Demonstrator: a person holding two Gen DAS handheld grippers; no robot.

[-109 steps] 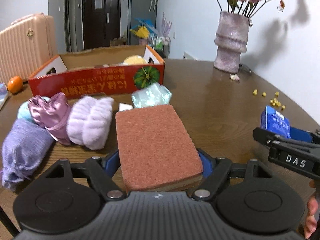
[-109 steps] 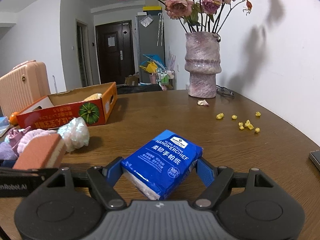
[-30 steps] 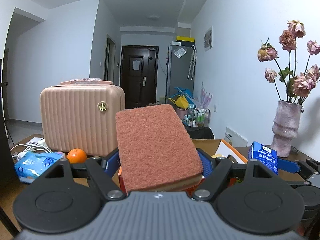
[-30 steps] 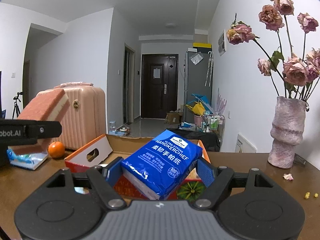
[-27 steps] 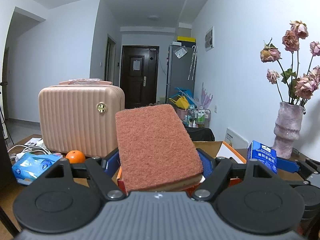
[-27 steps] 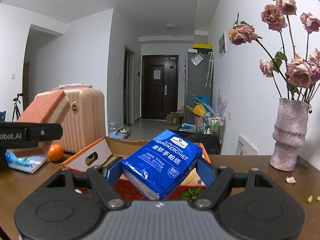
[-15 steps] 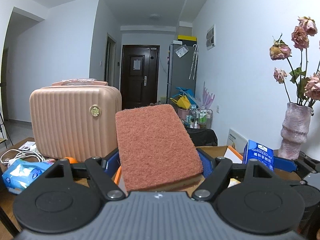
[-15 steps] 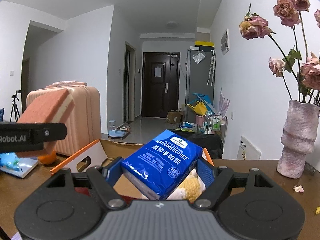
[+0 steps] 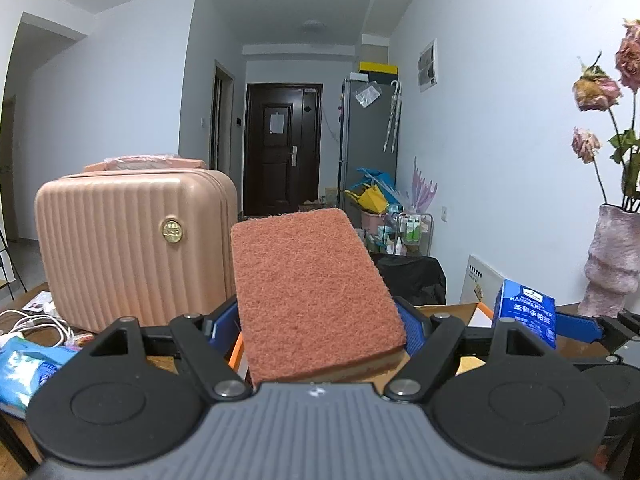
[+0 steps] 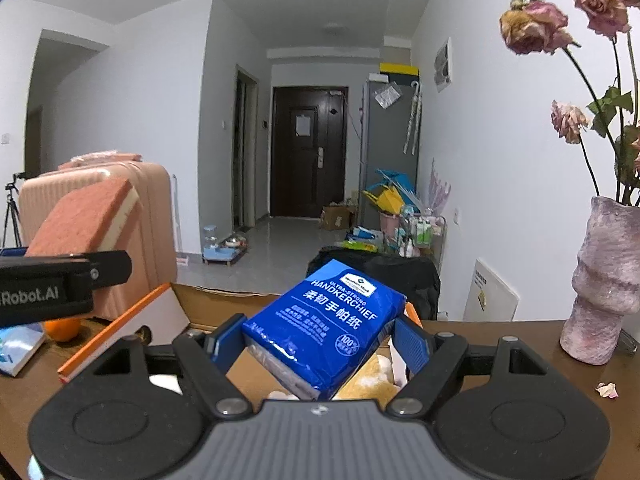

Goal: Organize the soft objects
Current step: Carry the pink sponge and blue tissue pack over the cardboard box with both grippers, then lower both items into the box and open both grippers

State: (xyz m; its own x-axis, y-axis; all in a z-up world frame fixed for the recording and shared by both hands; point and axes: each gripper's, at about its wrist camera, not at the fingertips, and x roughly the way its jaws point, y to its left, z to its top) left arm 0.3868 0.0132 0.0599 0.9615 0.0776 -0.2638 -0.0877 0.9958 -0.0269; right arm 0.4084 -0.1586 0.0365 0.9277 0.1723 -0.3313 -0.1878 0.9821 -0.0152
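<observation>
Left wrist view: the left gripper (image 9: 318, 322) was clamped on a sponge (image 9: 310, 292), its blue pads pressing both long sides, the rust-red scouring face turned up and a tan foam layer showing at the near edge. The sponge was held in the air, above the near end of a cardboard box (image 9: 476, 312), whose orange-edged flaps showed just past the fingers. To the right, the right gripper (image 9: 568, 326) held a blue tissue pack (image 9: 526, 312) upright. A blue-white packet (image 9: 24, 364) and white cables (image 9: 36, 326) lay at the left on the table (image 9: 576, 346). Behind them stood a pink suitcase (image 9: 132, 248); at the far right, a vase (image 9: 612, 264) with dried roses.

Right wrist view: the right gripper (image 10: 320, 342) was closed on the tissue pack (image 10: 324, 324), pads on its two sides, the pack tilted with its printed face up. It hung over the open box (image 10: 128, 324), where a yellow plush item (image 10: 372, 384) lay directly below. At the left, the left gripper (image 10: 64, 276) carried the sponge (image 10: 86, 216) at about the same height, foam edge facing right. An orange (image 10: 62, 328) sat beside the box's left flap, in front of the suitcase (image 10: 156, 216). A petal (image 10: 606, 389) lay on the table (image 10: 500, 330) near the vase (image 10: 604, 284). Beyond, a hallway ran to a dark door (image 10: 308, 152).
</observation>
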